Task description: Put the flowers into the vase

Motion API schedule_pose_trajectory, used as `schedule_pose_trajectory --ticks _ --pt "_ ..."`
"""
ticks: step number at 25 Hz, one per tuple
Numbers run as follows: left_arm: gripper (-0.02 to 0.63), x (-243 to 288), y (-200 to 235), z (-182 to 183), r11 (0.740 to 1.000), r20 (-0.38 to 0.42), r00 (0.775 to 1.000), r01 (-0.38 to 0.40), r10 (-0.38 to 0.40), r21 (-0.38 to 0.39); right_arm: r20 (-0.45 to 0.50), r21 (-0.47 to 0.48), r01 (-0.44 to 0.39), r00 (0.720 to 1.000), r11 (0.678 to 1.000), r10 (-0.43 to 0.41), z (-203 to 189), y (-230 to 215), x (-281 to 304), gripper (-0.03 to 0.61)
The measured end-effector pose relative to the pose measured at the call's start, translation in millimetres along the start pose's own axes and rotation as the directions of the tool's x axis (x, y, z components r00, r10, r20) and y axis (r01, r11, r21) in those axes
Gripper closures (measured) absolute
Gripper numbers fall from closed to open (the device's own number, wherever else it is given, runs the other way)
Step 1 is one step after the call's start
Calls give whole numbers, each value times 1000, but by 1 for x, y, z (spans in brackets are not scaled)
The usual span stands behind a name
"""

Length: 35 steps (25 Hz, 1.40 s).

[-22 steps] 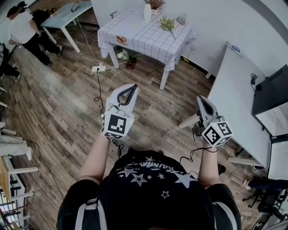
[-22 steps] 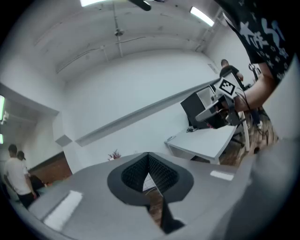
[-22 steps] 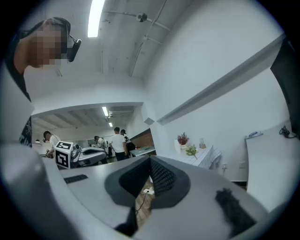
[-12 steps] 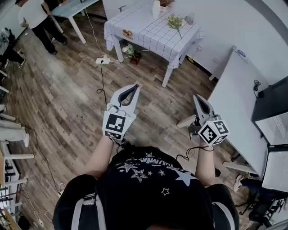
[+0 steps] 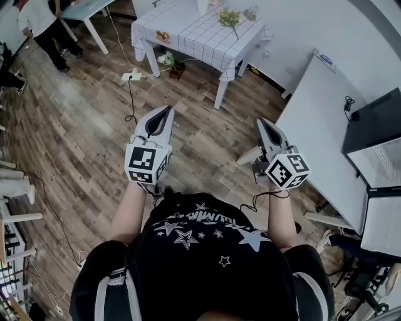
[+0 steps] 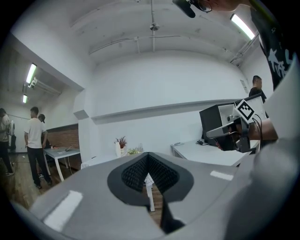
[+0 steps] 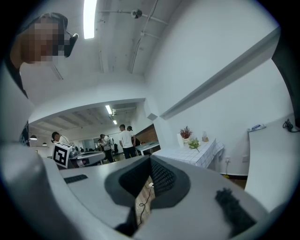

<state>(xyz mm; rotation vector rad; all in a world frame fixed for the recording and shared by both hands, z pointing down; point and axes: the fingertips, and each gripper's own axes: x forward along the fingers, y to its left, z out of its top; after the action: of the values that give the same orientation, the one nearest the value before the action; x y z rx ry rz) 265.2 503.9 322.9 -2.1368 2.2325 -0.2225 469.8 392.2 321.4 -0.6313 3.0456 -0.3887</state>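
Note:
A white vase [image 5: 202, 5] with reddish dried stems stands on the table with the checked cloth [image 5: 188, 39], far ahead across the room. A green flower sprig [image 5: 229, 17] lies on the cloth beside it. My left gripper [image 5: 168, 110] and right gripper [image 5: 260, 122] are held level in front of me over the wood floor, far from the table. Both are shut with nothing between the jaws. In the left gripper view the vase [image 6: 118, 149] shows small beyond the shut jaw tips [image 6: 148, 154]. In the right gripper view the vase [image 7: 182, 139] and the sprig [image 7: 194, 144] sit to the right.
A long white desk [image 5: 316, 119] with a dark monitor [image 5: 374, 122] runs along my right. A power strip [image 5: 131, 76] with a cable lies on the floor, and a potted plant [image 5: 168, 60] stands under the table. A person [image 5: 39, 25] stands at the far left by a blue table [image 5: 84, 9].
The checked table has slid toward the top edge of the head view and both grippers sit a little higher and further left. Both stay shut and empty.

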Motion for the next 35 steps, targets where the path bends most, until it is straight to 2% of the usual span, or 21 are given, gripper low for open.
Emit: schedule_pose_trajectory --ticks 5,9,15,21,27,35 --pt "606 2 -18 0 999 -11 999 -31 31 -13 0 16 12 1000 1000 -12 1 -20 -21 568" --pt "606 -1 -35 3 998 -12 999 -53 53 -41 11 -4 -17 1000 1000 17 4 -31 -28 566" --pt "604 -4 -48 4 997 -37 997 -64 63 -33 41 -6 -17 999 1000 17 6 -39 -9 566" --pt "605 -3 -26 -9 991 -41 994 -100 97 -92 55 -25 -36 998 999 37 3 -23 22 566" --pt "604 30 1 -28 982 -46 996 -80 73 -169 21 -51 -3 1000 999 4 -1 -34 53 566" --pt "605 101 64 -27 985 -25 999 -37 33 -170 -4 -57 8 1000 998 -9 8 -52 139 566"
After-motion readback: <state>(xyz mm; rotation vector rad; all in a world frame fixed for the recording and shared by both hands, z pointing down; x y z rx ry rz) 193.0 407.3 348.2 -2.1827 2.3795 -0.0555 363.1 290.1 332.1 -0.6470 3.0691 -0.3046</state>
